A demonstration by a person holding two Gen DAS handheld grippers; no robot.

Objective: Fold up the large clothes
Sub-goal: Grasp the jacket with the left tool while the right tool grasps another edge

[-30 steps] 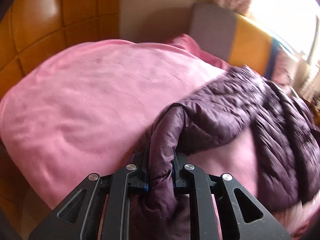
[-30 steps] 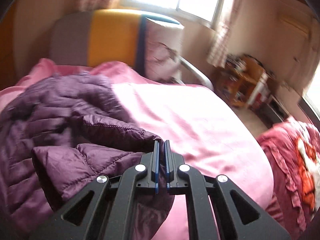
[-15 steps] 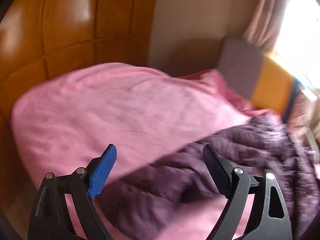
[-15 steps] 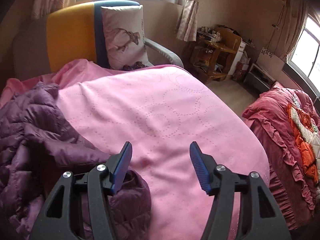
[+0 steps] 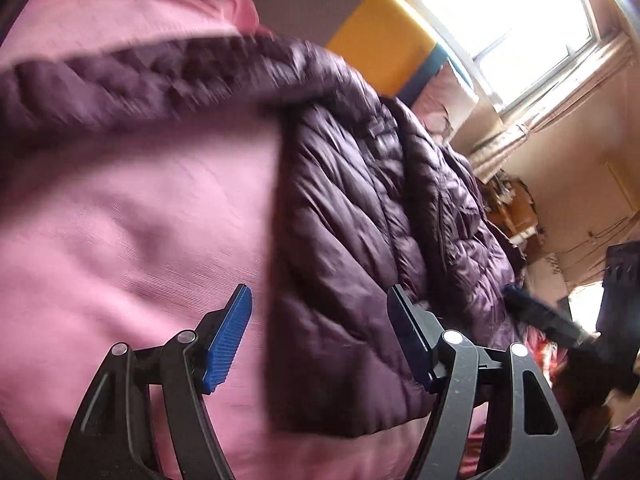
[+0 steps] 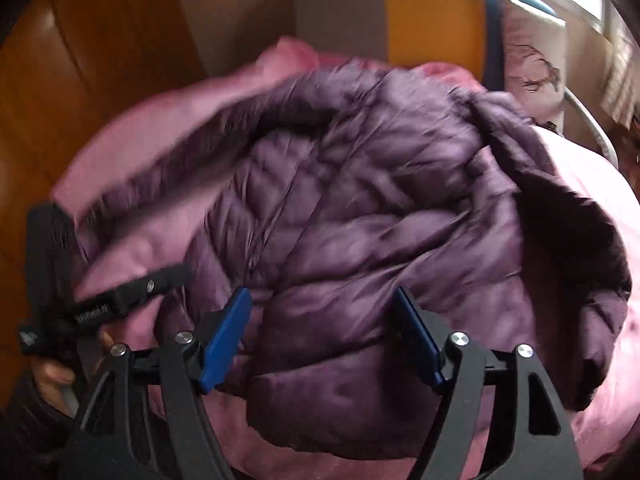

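Both tongs hang over the bed with their blue pads well apart and nothing pinched. Left tongs (image 5: 320, 332) are closing, though the pads touch no cloth; in the left wrist view the lower edge of the purple quilted jacket (image 5: 360, 220) shows in the gap between them, with the pink bedspread (image 5: 120, 220) just beside it on the left. Right tongs (image 6: 324, 336) are opening, and they too grip nothing; the right wrist view frames the jacket's hem between their pads.

That jacket (image 6: 380, 208) lies spread on the bedspread (image 6: 592, 168), one sleeve stretched toward the upper left along the covers and the other side bunched into a dark fold at the right. Its quilted panels look rumpled, and much of it is blurred.

At the lower left of the right wrist view a hand (image 6: 52, 376) holds the other black tool, which reaches in over the jacket's edge. Behind the bed stands a yellow and grey chair (image 6: 432, 12) bearing a printed cushion (image 6: 528, 52), and a wooden headboard (image 6: 80, 60) fills the upper left. A bright window (image 5: 520, 28) with curtains shows at the upper right of the left wrist view.
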